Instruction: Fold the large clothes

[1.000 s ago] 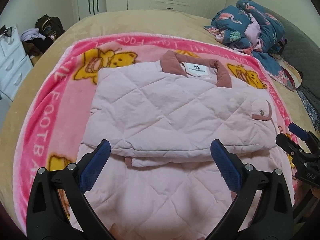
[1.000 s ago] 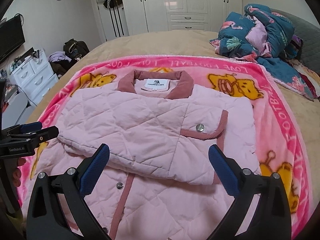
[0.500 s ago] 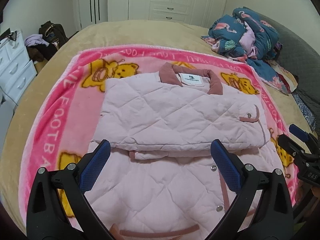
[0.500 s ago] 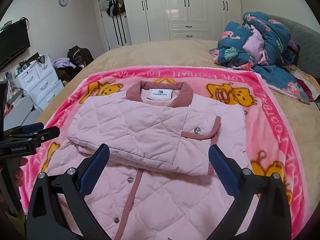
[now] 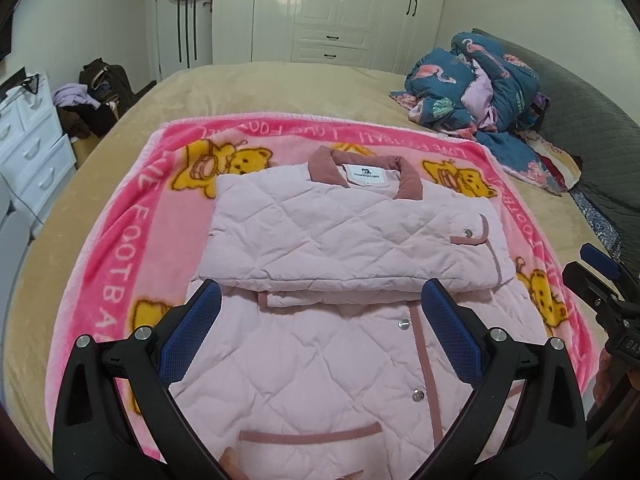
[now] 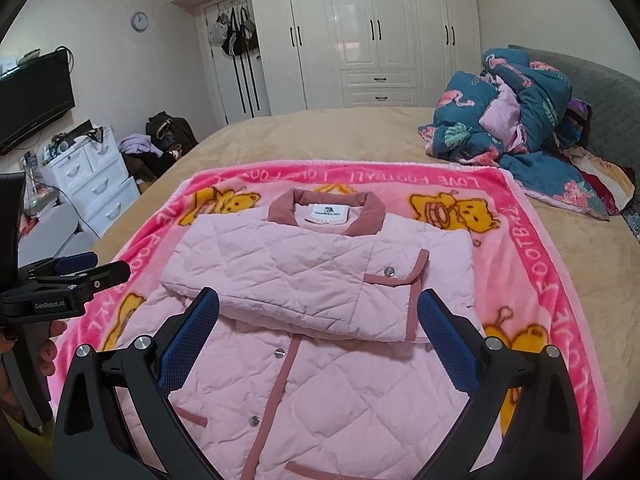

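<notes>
Jacket (image 5: 352, 240) lies on blanket (image 5: 120, 216), bedding pile (image 5: 480, 84) behind right.

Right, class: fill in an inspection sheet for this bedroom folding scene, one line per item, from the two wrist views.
Surface: pink bear blanket spread on a tan bed.
Job's things: pink quilted jacket lying flat, sleeves folded across the chest, collar at the far end.
Clutter: crumpled flamingo duvet at the bed's far right.
Grippers: left gripper open, empty; right gripper open, empty; both above the jacket's lower half.
Cables: nothing seen on the bed.
Surroundings: white wardrobe, white drawers, wall clock.
</notes>
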A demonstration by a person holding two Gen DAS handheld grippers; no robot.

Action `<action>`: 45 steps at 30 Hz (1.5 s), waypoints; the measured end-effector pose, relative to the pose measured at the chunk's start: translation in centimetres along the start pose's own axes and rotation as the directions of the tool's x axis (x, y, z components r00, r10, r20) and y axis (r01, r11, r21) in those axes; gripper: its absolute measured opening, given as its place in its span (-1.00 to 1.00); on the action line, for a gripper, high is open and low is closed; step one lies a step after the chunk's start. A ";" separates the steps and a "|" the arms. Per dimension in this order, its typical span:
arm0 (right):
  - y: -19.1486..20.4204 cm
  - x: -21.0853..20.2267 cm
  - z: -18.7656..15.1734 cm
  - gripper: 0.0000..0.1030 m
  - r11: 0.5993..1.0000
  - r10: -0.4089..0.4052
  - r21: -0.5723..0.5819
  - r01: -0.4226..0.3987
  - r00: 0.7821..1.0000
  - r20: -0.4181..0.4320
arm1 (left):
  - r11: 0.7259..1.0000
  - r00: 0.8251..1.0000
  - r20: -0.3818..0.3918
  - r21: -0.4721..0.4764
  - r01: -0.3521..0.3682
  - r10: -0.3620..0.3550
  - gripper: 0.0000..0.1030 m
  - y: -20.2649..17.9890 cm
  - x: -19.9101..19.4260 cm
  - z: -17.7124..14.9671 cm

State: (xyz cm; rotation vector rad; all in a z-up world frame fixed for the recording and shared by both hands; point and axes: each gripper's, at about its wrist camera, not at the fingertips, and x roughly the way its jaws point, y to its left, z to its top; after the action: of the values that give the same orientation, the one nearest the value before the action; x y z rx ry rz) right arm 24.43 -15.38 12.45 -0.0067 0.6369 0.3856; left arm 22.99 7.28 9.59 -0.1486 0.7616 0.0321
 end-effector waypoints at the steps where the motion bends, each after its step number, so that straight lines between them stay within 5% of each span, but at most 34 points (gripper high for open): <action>1: 0.1 -0.4 0.0 0.92 1.000 0.002 0.000 -0.002 1.000 0.005 | 1.000 1.000 0.003 0.000 -0.001 0.001 0.82 0.0 -0.2 -0.1; 21: 0.6 -5.4 -2.6 0.92 0.999 0.041 0.001 -0.041 0.998 0.055 | 1.000 0.998 0.060 0.012 0.012 -0.012 0.82 -1.3 -5.5 -4.2; 45: 0.1 -8.2 -7.9 0.92 0.999 0.036 0.004 -0.036 0.999 0.033 | 1.000 0.999 0.038 0.018 -0.012 0.012 0.82 -1.6 -7.0 -10.6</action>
State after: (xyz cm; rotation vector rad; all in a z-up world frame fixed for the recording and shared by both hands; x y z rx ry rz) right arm 13.83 -19.10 10.85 0.0152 0.6061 0.4187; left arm 10.82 4.31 7.07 -0.1254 0.7250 0.0392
